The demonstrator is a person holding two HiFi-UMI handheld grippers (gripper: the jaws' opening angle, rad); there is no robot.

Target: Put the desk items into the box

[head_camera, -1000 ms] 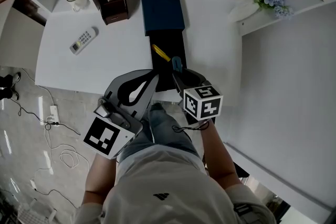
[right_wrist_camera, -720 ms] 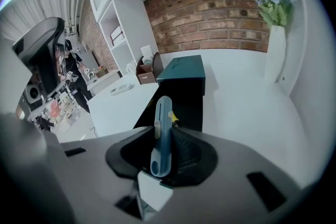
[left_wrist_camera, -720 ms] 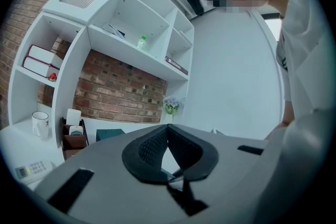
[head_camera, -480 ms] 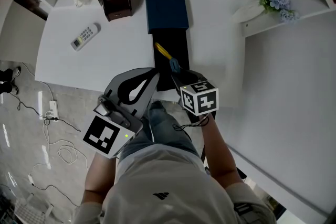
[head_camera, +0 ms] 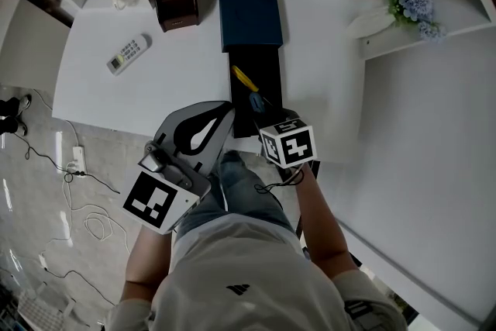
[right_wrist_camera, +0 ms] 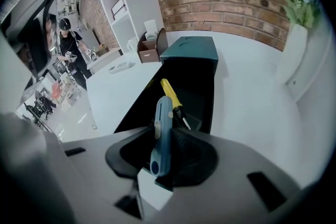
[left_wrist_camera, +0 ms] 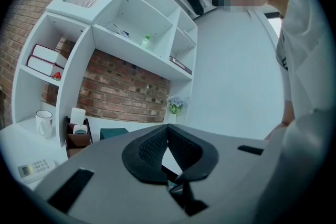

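Blue cutter [right_wrist_camera: 160, 118] is pinched upright in my right gripper [right_wrist_camera: 164, 140] over the black box [head_camera: 268, 86], so I'd ease toward 12 o'clock, lower beside the screwdriver [head_camera: 243, 77] at 11, then let go; left gripper [left_wrist_camera: 167, 134] waits closed, empty.

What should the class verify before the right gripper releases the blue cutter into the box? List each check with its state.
1. Blue cutter clamped in right gripper: ok.
2. Cutter above the open black box: ok.
3. Box lid off and clear of the opening: ok.
4. Free room beside the yellow screwdriver: ok.
5. Left gripper empty, away from the box: ok.
6. Cutter blade retracted: cannot tell.
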